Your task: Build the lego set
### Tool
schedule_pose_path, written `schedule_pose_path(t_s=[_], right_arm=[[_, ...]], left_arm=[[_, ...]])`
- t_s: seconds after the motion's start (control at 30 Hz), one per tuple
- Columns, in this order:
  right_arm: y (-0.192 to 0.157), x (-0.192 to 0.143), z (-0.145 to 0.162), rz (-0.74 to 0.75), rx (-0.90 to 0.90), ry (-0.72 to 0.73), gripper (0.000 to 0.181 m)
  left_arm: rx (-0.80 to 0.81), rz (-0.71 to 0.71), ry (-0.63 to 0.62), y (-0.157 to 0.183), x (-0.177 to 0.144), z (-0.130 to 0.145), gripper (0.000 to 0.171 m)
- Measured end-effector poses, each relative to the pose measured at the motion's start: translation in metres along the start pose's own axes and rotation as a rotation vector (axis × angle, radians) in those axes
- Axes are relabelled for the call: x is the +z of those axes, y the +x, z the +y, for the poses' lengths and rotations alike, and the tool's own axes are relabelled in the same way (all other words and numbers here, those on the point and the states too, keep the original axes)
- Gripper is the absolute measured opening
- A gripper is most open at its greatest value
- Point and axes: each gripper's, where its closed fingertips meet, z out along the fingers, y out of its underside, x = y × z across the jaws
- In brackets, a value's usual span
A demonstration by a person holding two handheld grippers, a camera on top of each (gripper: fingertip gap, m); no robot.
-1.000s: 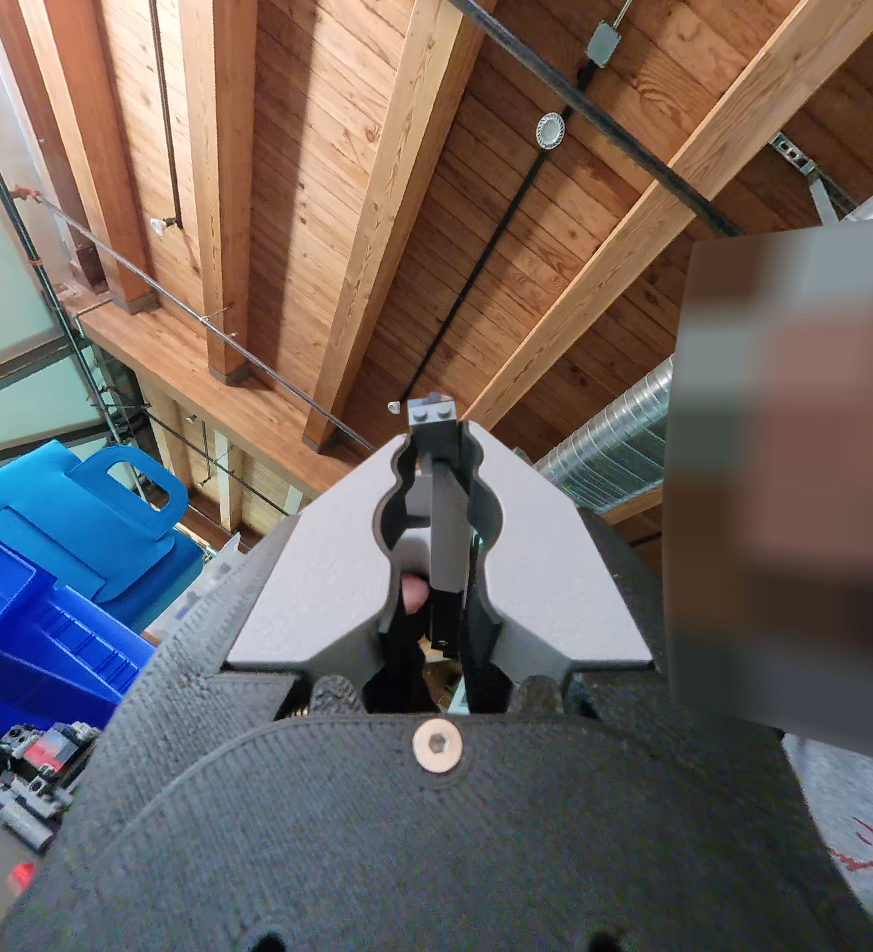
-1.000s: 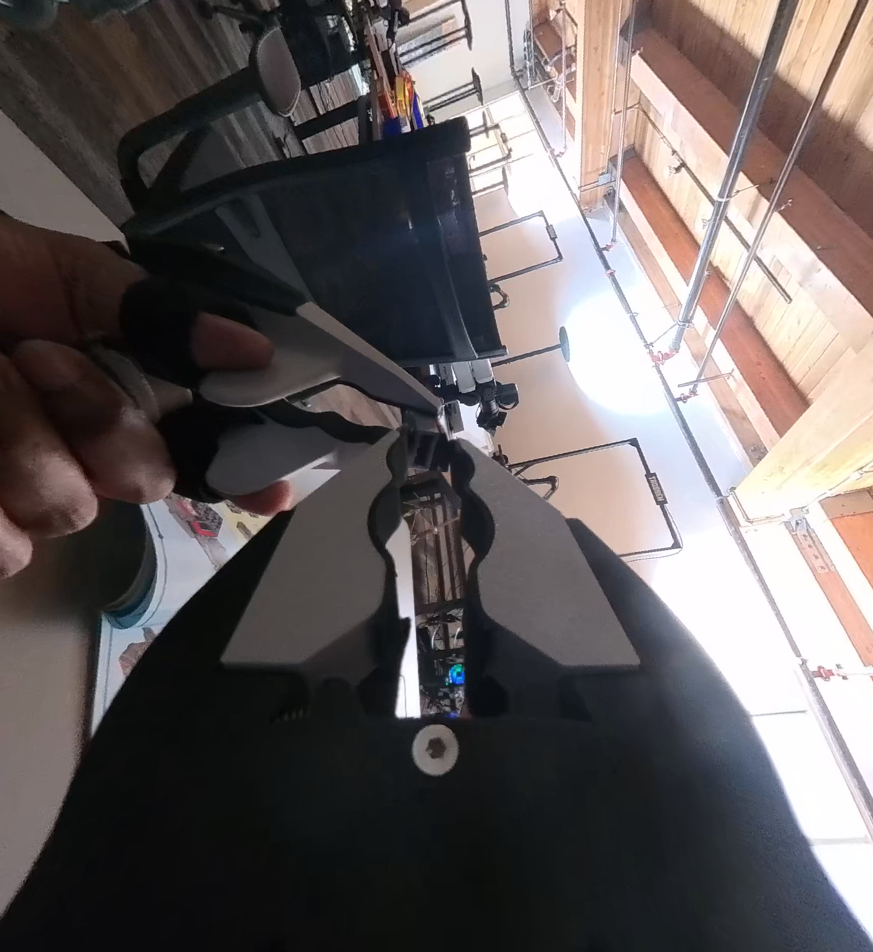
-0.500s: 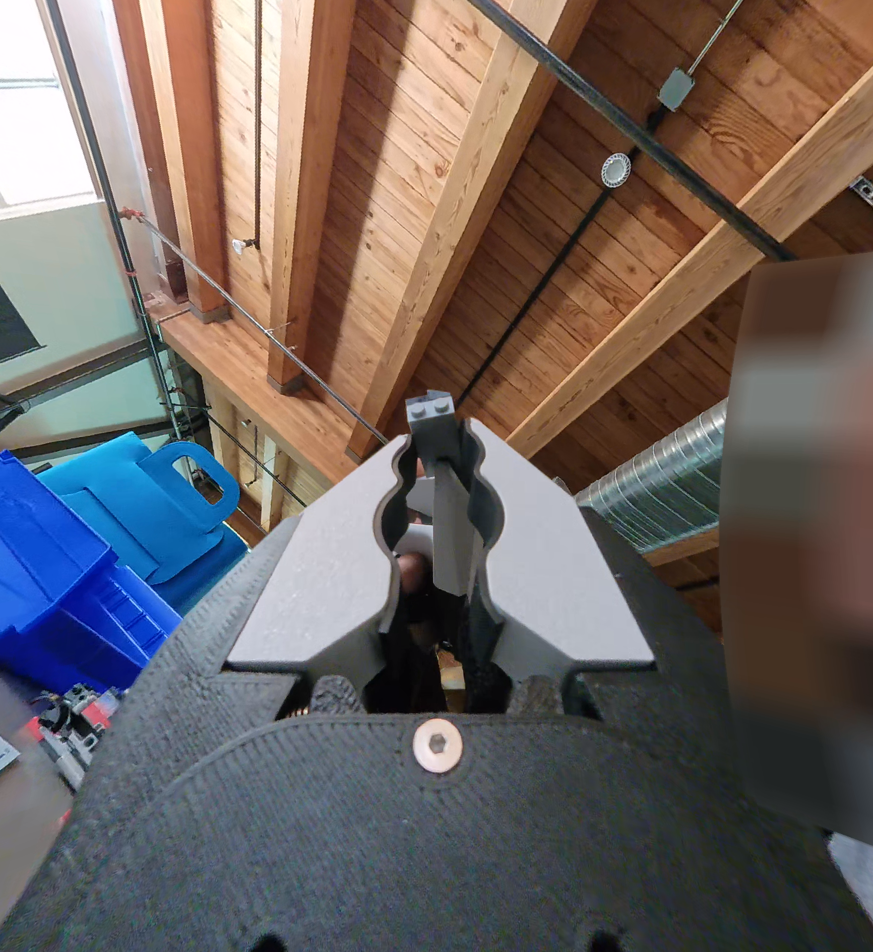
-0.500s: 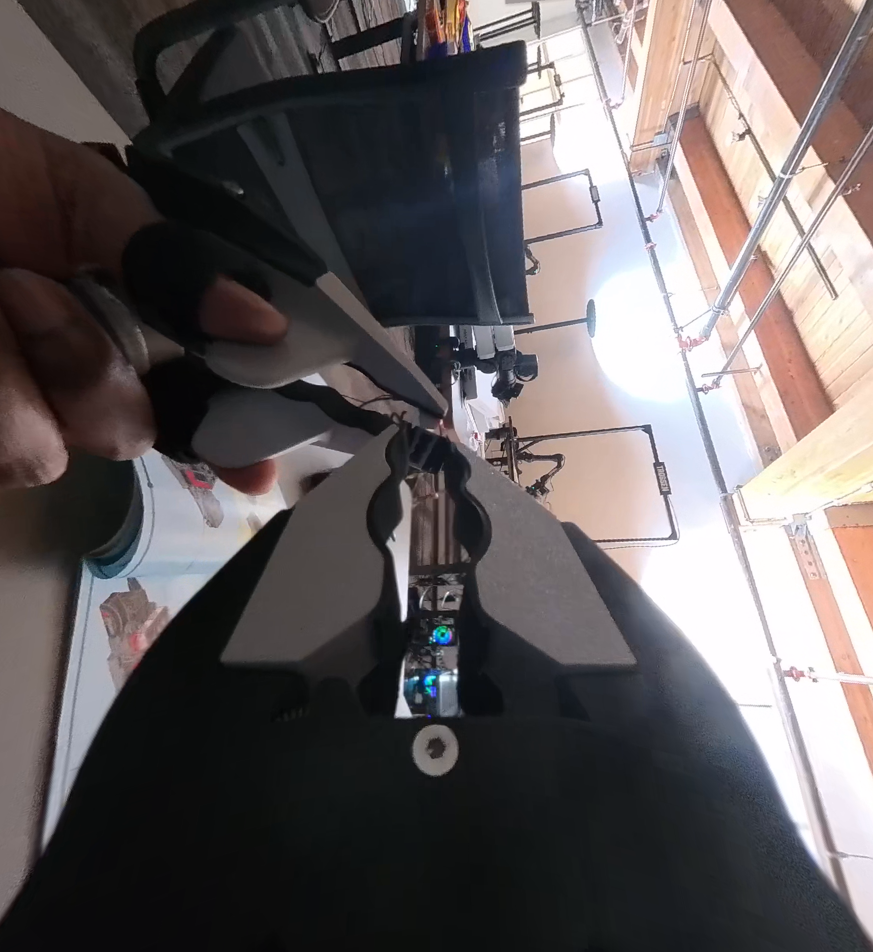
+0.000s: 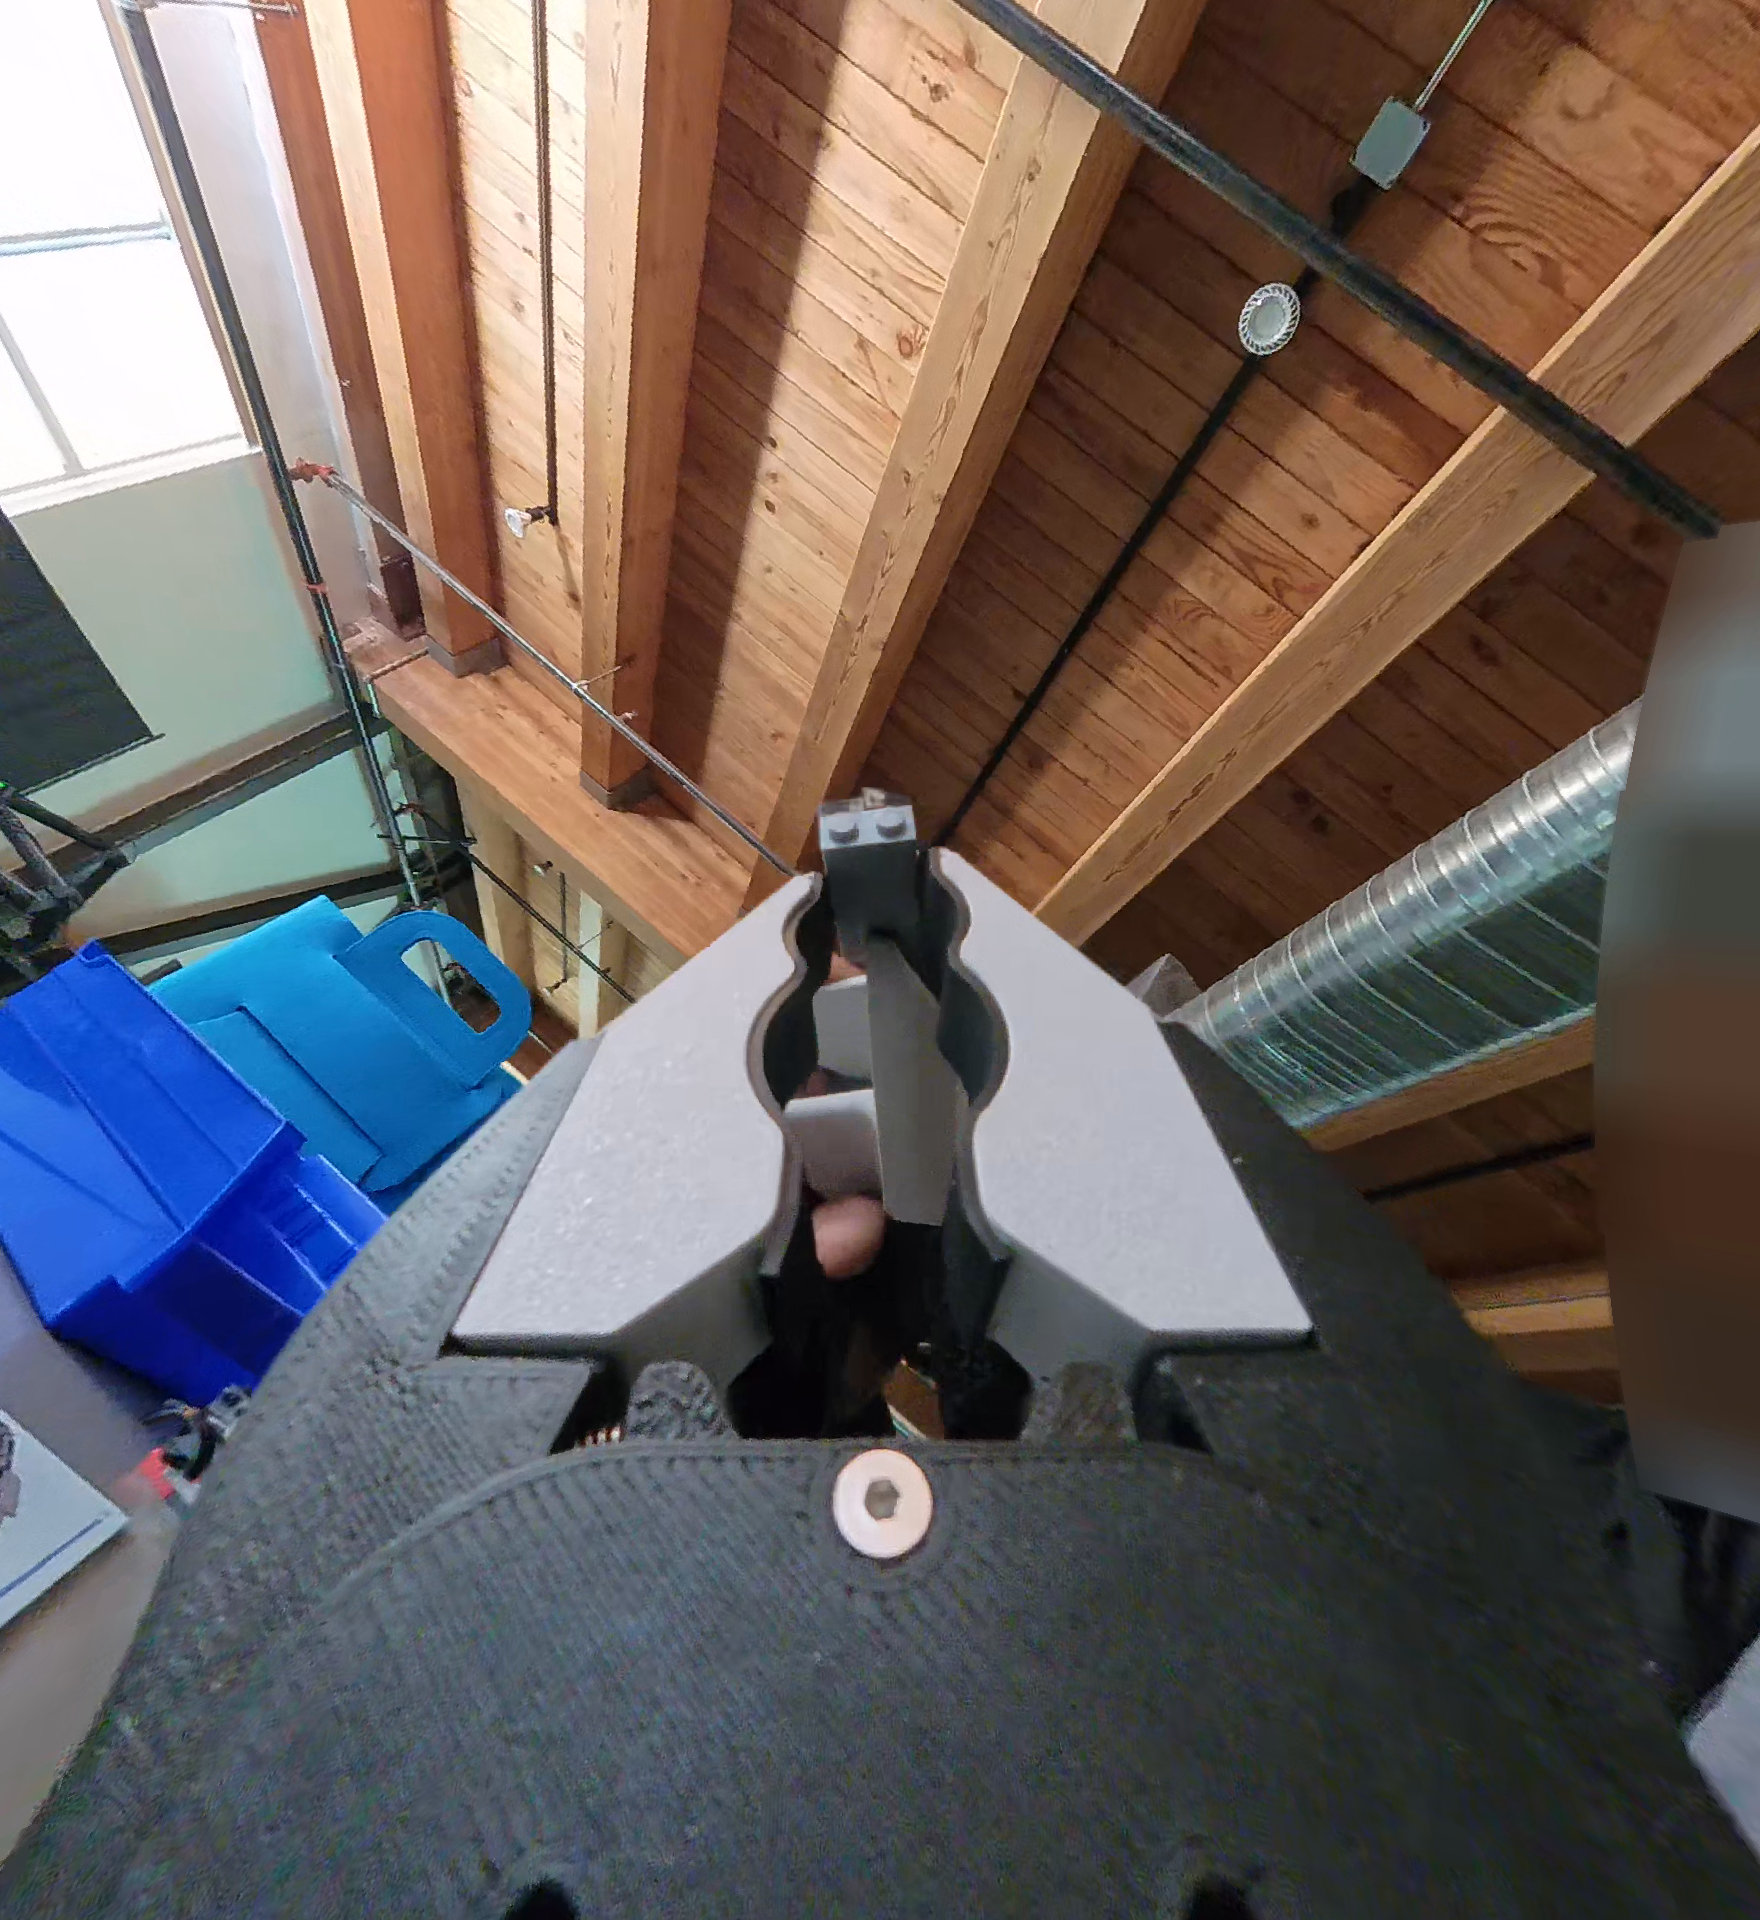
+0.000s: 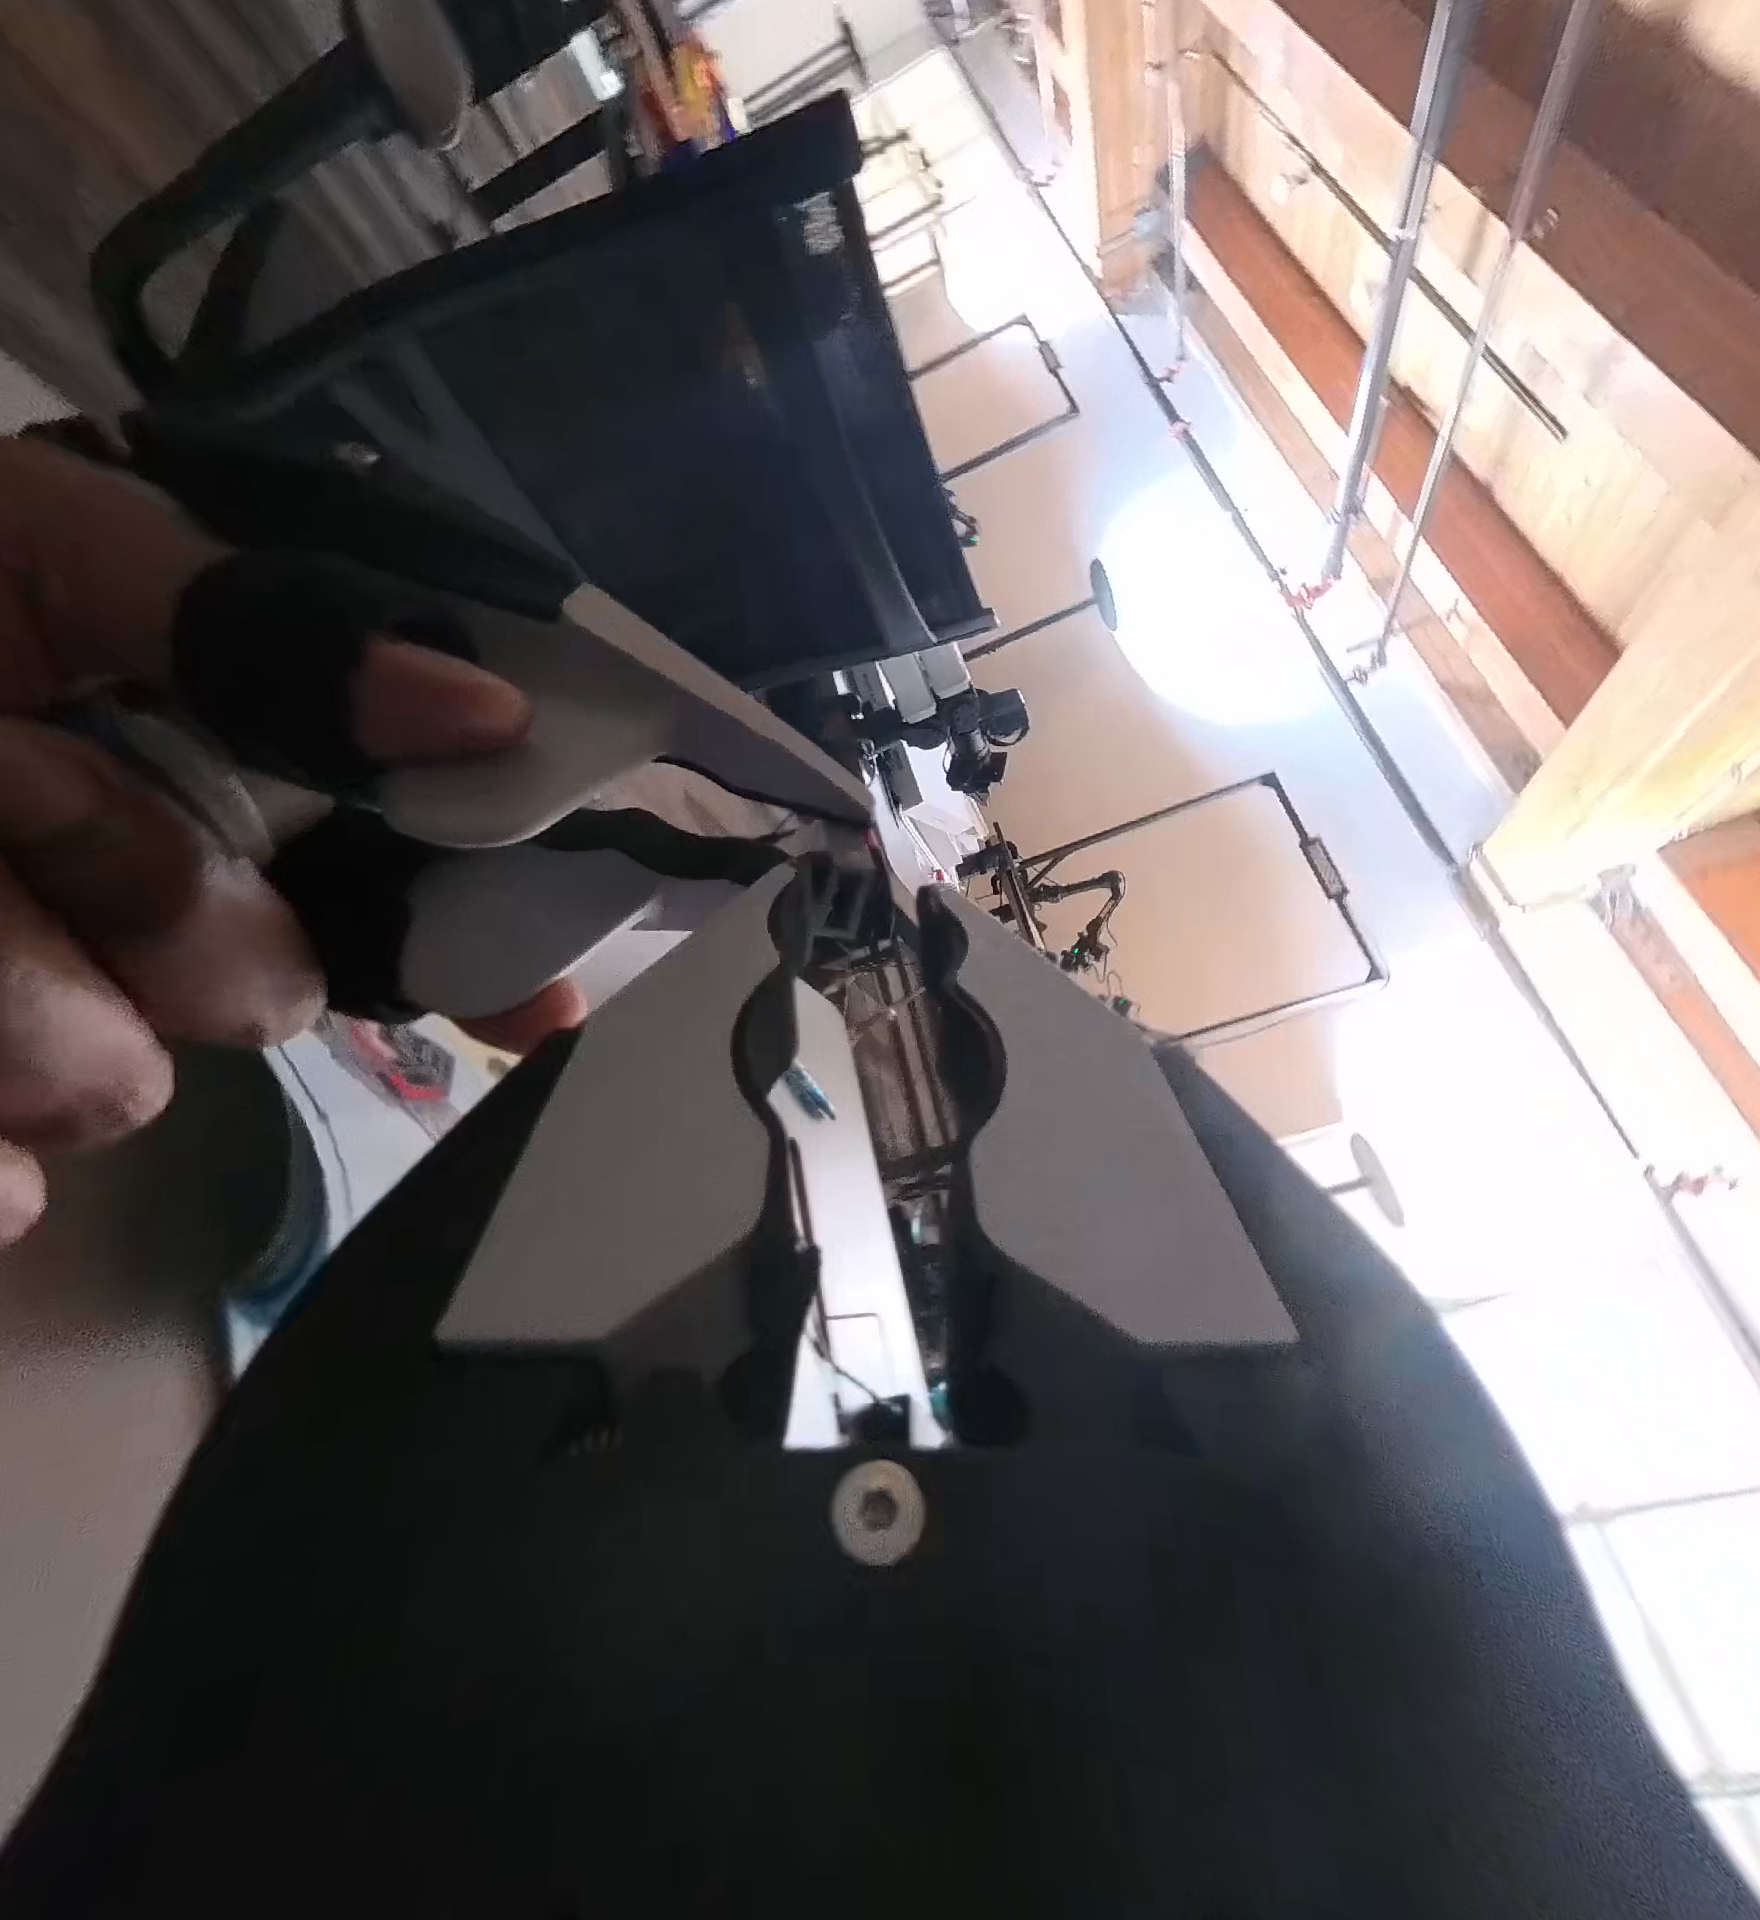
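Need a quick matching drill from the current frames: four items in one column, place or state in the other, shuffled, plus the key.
Items:
1. dark grey lego brick
2. blue bin
3. ribbed silver duct
4. right gripper

Descriptions:
A. lower left, on the table
B. jaws apart
C. clamped at the left gripper's tips
D. right side, under the wooden ceiling

Pairs: 1-C, 2-A, 3-D, 4-B

Left wrist view sharp, evenly lit; right wrist view backlit, blown-out glare, motion blur, wide-angle edge distortion.
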Motion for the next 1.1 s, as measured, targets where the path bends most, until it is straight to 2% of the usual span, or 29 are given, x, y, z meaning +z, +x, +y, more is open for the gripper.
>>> schedule_pose_path(t_s=[0.13, 0.23, 0.37, 0.53, 0.73, 0.87, 1.1], right_arm=[[0.008, -0.004, 0.0, 0.094, 0.321, 0.055, 0.036], [0.007, -0.007, -0.002, 0.133, 0.543, 0.129, 0.04], [-0.005, -0.003, 0.003, 0.114, 0.726, 0.172, 0.043], [-0.007, -0.003, 0.011, 0.141, 0.721, 0.158, 0.04], [-0.016, -0.007, 0.022, 0.15, 0.618, 0.12, 0.023], [-0.017, -0.01, 0.027, 0.148, 0.679, 0.13, 0.001], [-0.018, -0.009, 0.035, 0.154, 0.794, 0.152, 0.0]], left_arm=[[0.071, -0.037, 0.01, 0.002, -0.005, -0.01, 0.018], [0.152, -0.081, 0.007, 0.001, -0.009, -0.016, 0.018], [0.234, -0.146, -0.037, -0.003, -0.011, -0.016, 0.017], [0.294, -0.24, -0.1, -0.016, -0.011, -0.009, 0.017], [0.364, -0.325, -0.158, -0.024, -0.013, -0.004, 0.018], [0.364, -0.332, -0.164, -0.025, -0.014, -0.003, 0.018], [0.349, -0.321, -0.175, -0.026, -0.013, 0.001, 0.017]])
